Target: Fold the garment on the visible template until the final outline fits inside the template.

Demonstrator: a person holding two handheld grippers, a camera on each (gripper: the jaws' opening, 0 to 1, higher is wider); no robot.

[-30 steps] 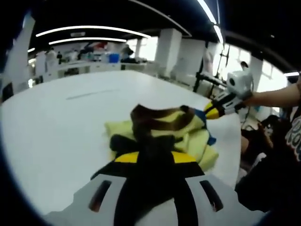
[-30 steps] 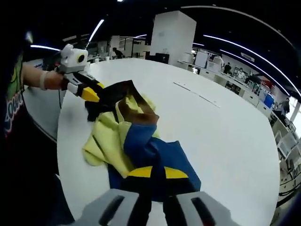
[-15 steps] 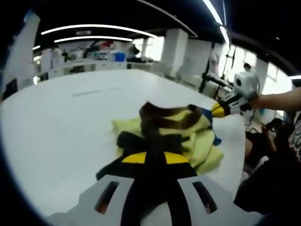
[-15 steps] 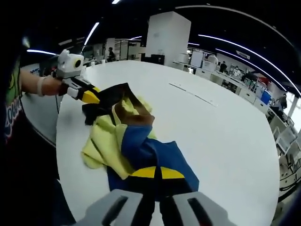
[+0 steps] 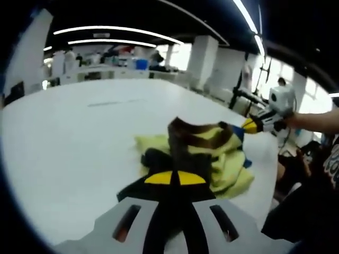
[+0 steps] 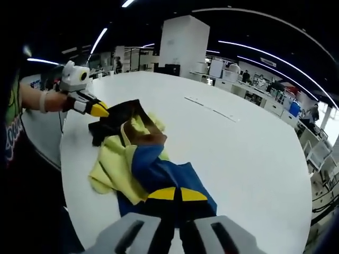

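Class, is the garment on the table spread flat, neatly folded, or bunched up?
Bunched up. The garment lies in a rumpled heap of overlapping yellow, blue and dark layers on the table, each gripper pinching one end.

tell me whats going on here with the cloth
A person is working a crumpled yellow, blue and dark garment on a white table with two handheld grippers. The left gripper pinches the dark end, the right gripper the blue end. It lies bunched between them, not yet folded flat.
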